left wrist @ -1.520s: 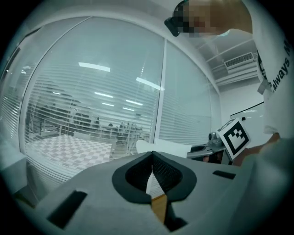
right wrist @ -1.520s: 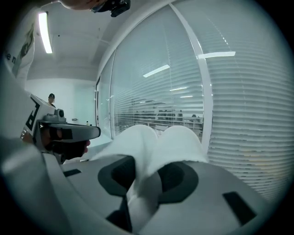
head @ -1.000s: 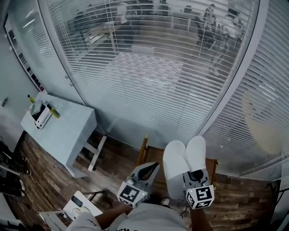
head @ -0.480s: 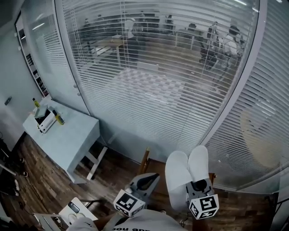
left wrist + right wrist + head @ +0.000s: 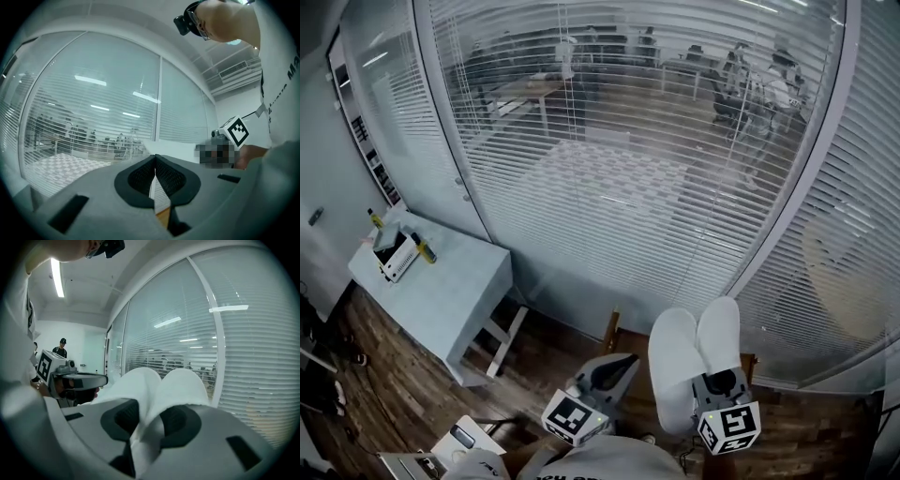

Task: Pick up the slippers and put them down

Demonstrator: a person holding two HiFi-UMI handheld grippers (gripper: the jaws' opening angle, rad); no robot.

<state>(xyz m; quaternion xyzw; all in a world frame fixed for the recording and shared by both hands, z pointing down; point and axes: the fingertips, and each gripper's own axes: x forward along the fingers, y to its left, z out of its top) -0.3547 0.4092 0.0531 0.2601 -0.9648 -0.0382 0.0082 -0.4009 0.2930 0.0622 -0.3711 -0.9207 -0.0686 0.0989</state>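
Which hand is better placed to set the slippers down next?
Right. The right tool already clamps both white slippers, its jaws having just closed tighter on them. The left tool is shut with nothing in it, beside them.

An office: glass partition (image 5: 609,253) with slatted blinds (image 5: 675,159), desks (image 5: 530,92) and people (image 5: 761,94) beyond.

A pale desk (image 5: 450,295) is set on a dark wooden floor (image 5: 384,389), beside a glass wall (image 5: 567,286) covered by white blinds (image 5: 628,159).
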